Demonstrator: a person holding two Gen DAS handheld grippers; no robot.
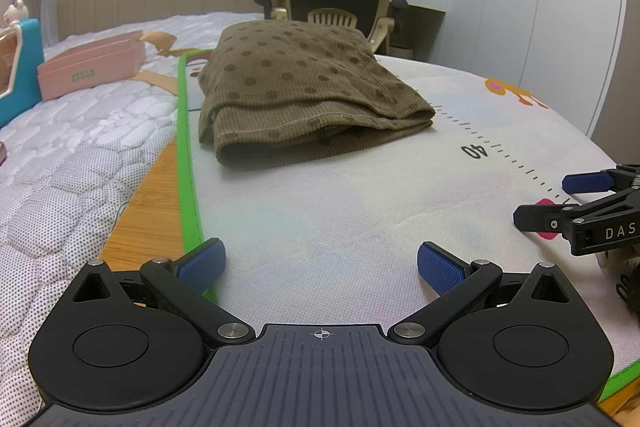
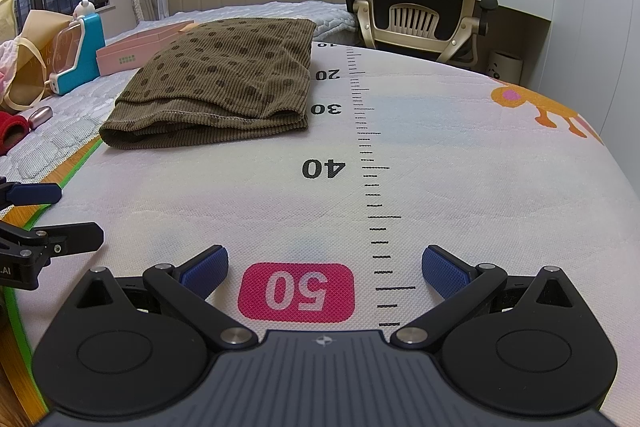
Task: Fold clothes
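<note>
We see the folded brown garment (image 1: 304,87) ahead of both grippers, left gripper (image 1: 318,267) and right gripper (image 2: 324,269) spread wide, empty, over the mat (image 2: 440,155).

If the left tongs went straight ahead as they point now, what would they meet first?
Probably the folded brown polka-dot garment, at its near hem; only bare mat lies between it and the open left tongs.

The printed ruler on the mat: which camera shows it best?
The right wrist view: the ruler scale runs up the middle, with 20, 30, 40 and a pink 50 readable. The left wrist view catches only a curved stretch near its right edge, with just 40 legible.
</note>
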